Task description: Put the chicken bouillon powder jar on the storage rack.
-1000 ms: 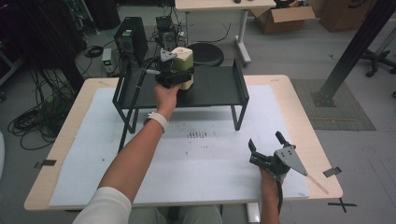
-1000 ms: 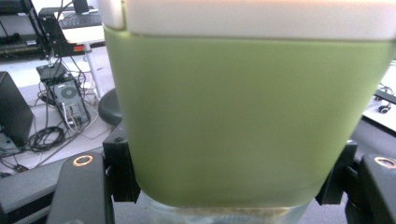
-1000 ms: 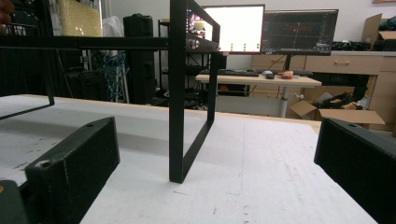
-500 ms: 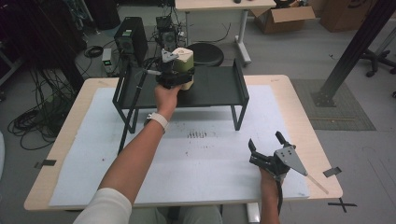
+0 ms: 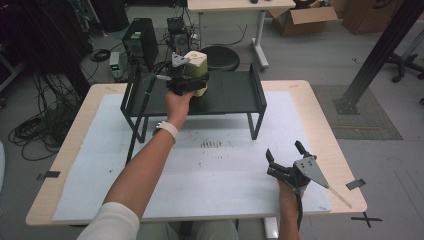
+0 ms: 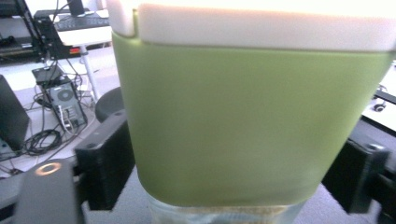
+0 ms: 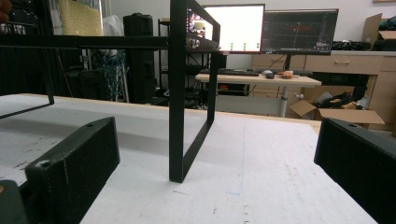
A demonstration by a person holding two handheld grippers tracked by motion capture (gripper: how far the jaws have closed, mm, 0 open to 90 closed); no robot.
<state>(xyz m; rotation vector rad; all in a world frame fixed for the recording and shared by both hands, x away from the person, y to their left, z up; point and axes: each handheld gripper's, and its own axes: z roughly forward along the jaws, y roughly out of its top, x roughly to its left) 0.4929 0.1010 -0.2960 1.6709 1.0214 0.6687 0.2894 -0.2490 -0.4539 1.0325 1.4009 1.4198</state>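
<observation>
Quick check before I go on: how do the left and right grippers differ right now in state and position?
The left gripper is shut on the green and cream container at the black shelf rack; the right gripper is open and holds nothing. The left reaches far across the table, while the right stays low over the white mat near the person's edge. Both are hand-held, with two black jaws.

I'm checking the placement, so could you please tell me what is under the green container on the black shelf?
The green container with its cream lid sits between the left gripper fingers over the black shelf. Whether its base touches the shelf is hidden by the hand and gripper.
</observation>
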